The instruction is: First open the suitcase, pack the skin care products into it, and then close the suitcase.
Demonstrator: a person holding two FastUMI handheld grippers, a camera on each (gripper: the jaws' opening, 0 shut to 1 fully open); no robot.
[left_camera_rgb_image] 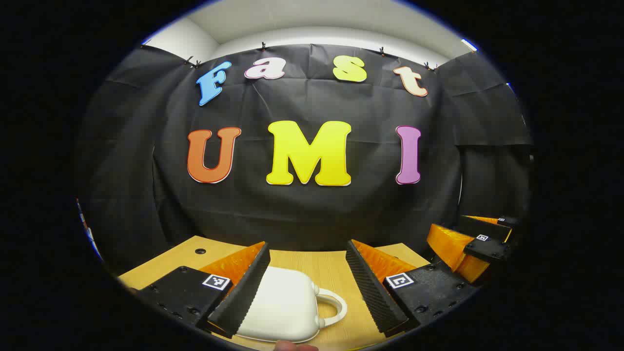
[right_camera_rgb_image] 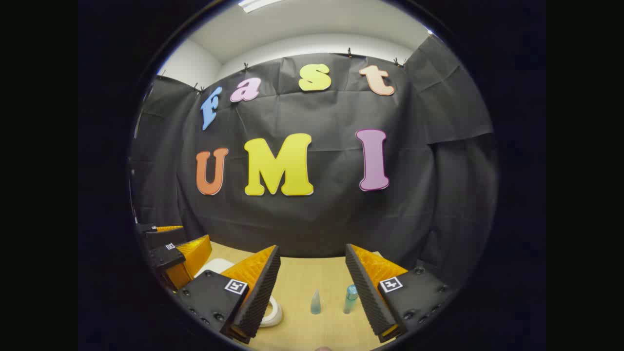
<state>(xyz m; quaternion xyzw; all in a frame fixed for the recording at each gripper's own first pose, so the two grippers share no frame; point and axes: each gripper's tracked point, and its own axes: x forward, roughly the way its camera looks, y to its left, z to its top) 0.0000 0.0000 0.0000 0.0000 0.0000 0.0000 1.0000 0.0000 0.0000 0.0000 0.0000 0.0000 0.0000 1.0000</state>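
Left gripper view: closed white suitcase (left_camera_rgb_image: 280,307) on the counter (left_camera_rgb_image: 331,265), framed by parted, empty jaws of both grippers; bottles (right_camera_rgb_image: 316,302) may be toppled by a careless approach.

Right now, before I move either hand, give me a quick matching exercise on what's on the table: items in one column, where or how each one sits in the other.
Items:
1. white suitcase
2. cone-shaped bottle
3. capped bottle
4. left gripper

Places or states:
A. upright, close beside the right gripper's right-hand finger
B. open, hovering above the suitcase
C. closed, handle toward the right in the left gripper view
D. upright on bare table, midway between the right gripper's fingers

Pairs: 1-C, 2-D, 3-A, 4-B
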